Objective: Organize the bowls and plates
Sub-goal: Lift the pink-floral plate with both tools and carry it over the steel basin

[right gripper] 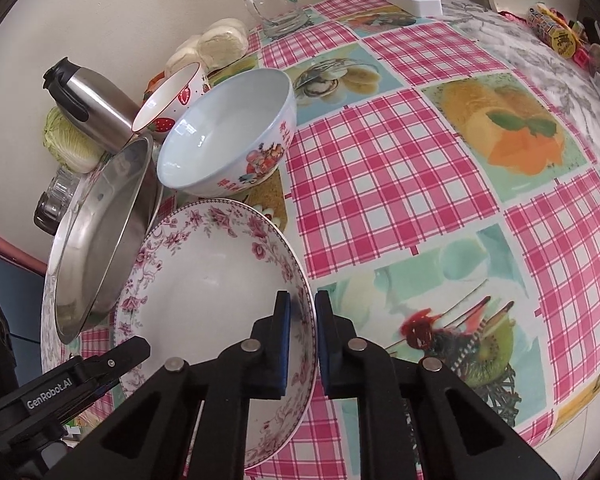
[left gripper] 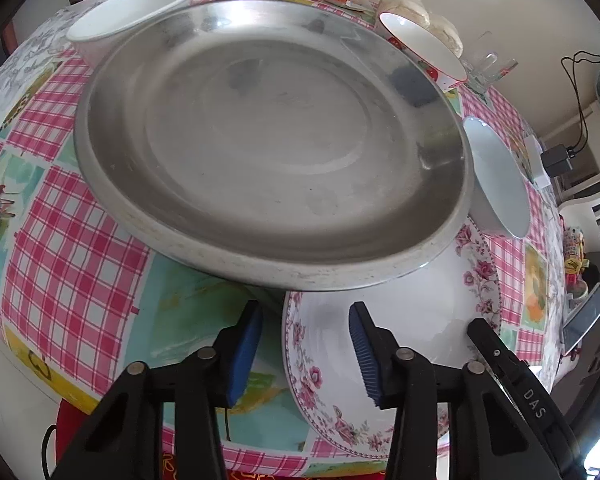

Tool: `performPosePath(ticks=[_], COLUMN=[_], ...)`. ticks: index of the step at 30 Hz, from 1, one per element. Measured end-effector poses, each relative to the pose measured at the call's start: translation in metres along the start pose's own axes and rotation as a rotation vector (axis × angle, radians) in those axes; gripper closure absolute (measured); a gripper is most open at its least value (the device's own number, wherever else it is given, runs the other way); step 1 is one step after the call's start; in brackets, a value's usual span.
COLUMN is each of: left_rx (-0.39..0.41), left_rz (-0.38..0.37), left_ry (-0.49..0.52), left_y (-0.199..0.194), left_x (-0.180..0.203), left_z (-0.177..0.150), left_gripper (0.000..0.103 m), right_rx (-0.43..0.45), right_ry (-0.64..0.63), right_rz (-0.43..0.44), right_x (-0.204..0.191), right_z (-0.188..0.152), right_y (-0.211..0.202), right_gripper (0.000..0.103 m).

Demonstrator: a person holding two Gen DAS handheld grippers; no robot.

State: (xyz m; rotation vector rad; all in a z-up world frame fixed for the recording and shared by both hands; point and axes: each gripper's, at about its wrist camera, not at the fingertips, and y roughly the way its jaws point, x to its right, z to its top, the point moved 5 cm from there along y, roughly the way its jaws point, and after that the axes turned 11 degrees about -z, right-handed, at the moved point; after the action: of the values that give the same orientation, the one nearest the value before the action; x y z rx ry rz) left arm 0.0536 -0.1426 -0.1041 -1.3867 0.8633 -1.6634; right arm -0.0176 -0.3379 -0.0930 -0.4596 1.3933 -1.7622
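Note:
A white plate with a pink floral rim (right gripper: 204,276) lies near the table's front edge. My right gripper (right gripper: 302,296) is shut on its right rim, one blue pad on each side. In the left wrist view the same floral plate (left gripper: 420,320) has its left rim between the fingers of my left gripper (left gripper: 306,308), which stands open, its pads apart from the rim. A large steel plate (left gripper: 268,152) lies just behind, its near rim overlapping the floral plate. A white bowl with a printed picture (right gripper: 228,132) and a strawberry bowl (right gripper: 168,100) stand behind the plates.
Another white bowl (left gripper: 132,12) stands at the back left. A steel flask (right gripper: 88,100), a cabbage (right gripper: 68,144), buns (right gripper: 220,44) and a glass mug (right gripper: 276,8) line the wall. The checked tablecloth (right gripper: 420,160) stretches to the right; a phone (left gripper: 584,320) lies at its edge.

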Motion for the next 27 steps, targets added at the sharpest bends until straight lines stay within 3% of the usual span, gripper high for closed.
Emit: performPosePath(ticks=[8, 11, 15, 27], left_rx=[0.030, 0.017, -0.008, -0.084], left_rz=[0.005, 0.015, -0.001, -0.044], left_ry=[0.014, 0.030, 0.047, 0.120], left_y=[0.008, 0.009, 0.012, 0.023], left_x=[-0.001, 0.000, 0.005, 0.029], left_z=[0.004, 0.004, -0.001, -0.028], left_gripper=[0.061, 0.073, 0.080, 0.081], right_rx=[0.001, -0.006, -0.011, -0.030], right_ry=[0.008, 0.022, 0.022, 0.107], right_rz=[0.014, 0.028, 0.027, 0.023], right_x=[0.002, 0.003, 0.002, 0.031], right_z=[-0.001, -0.001, -0.001, -0.006], right_y=[0.001, 0.002, 0.002, -0.006], right_gripper=[0.090, 0.091, 0.091, 0.090])
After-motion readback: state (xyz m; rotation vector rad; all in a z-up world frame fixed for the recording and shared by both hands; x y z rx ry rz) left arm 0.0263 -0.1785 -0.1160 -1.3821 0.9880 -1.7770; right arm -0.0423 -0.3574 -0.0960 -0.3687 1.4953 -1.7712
